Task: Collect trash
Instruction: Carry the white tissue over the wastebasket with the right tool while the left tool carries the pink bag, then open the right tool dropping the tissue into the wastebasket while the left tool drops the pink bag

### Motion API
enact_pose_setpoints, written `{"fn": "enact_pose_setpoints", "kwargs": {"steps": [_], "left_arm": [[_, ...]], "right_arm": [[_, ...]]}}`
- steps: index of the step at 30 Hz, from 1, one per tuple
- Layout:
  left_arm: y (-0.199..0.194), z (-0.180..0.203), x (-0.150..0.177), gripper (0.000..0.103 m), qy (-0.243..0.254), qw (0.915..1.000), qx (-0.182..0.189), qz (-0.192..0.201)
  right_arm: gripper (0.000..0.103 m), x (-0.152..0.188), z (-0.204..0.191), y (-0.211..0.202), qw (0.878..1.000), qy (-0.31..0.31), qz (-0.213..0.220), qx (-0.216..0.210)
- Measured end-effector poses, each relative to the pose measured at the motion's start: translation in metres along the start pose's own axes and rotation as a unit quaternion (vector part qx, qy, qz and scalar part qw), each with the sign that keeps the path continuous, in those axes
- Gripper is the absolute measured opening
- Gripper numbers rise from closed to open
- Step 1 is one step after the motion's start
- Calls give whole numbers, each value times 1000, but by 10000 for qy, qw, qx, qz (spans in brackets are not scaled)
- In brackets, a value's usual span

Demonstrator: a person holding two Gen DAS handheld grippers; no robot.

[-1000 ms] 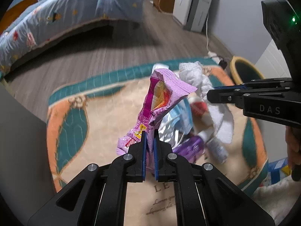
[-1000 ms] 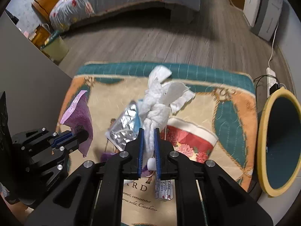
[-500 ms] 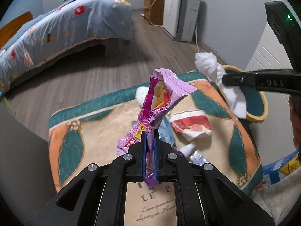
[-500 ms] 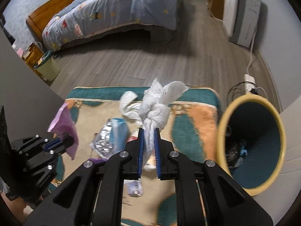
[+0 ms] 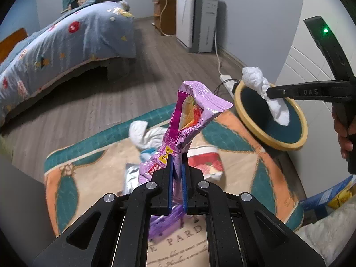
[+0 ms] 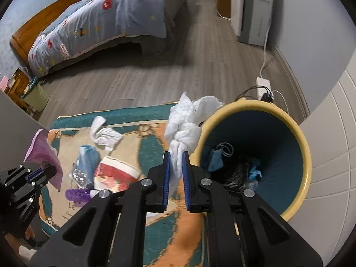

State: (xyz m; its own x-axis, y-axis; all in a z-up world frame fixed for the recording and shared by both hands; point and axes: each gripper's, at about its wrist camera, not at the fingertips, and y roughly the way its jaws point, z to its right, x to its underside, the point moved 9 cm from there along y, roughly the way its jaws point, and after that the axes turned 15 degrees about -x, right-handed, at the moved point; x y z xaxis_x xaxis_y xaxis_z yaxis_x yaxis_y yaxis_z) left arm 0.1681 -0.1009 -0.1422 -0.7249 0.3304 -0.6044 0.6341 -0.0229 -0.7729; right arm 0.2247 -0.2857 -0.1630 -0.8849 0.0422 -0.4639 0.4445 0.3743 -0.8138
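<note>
My left gripper [image 5: 177, 158] is shut on a pink snack wrapper [image 5: 191, 113] held upright above the rug [image 5: 93, 178]. My right gripper [image 6: 175, 155] is shut on a wad of white tissue [image 6: 187, 122]; from the left wrist view the tissue [image 5: 262, 89] hangs over the mouth of the yellow-rimmed bin [image 5: 273, 142]. The bin [image 6: 304, 155] holds a blue face mask and dark trash. On the rug lie a second white tissue [image 6: 104, 131], a red paper cup [image 6: 118, 173], a silver-blue packet [image 6: 85, 162] and a purple tube [image 6: 76, 194].
A bed with a blue quilt [image 6: 100, 17] stands beyond the wooden floor. A white appliance [image 6: 253, 9] and a power strip [image 6: 263, 86] with cables sit by the far wall. A small green bin [image 6: 36, 95] stands at the left.
Both grippers have risen from the rug with their loads. The right gripper has carried the tissue rightward to the bin's mouth. The left gripper still holds the wrapper over the rug.
</note>
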Motion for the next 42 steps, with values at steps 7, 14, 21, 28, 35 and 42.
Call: {"fn": "enact_pose_setpoints", "kwargs": {"steps": [7,14,21,28,35,42], "left_arm": [[4,27,-9,7,159,9998,76,23],[7,60,-17,7,340,9988,338,71],[10,93,-14,7,712,9960,538,99],[16,117,-8,7,904,9937,663,-22],[0,148,-8,7,918,9913,943,60],[-7,180,-10,7,797,9914,1035,25]], "right_arm": [[10,-1,36,-5,9994,338,104,-7],[10,0,68,-8,9989,442,102,131],[10,1,104,-14,9972,695,91,251],[10,3,120,-18,9959,827,110,340],[10,4,125,-18,9959,801,101,412],[10,3,120,-20,9964,768,131,332]]}}
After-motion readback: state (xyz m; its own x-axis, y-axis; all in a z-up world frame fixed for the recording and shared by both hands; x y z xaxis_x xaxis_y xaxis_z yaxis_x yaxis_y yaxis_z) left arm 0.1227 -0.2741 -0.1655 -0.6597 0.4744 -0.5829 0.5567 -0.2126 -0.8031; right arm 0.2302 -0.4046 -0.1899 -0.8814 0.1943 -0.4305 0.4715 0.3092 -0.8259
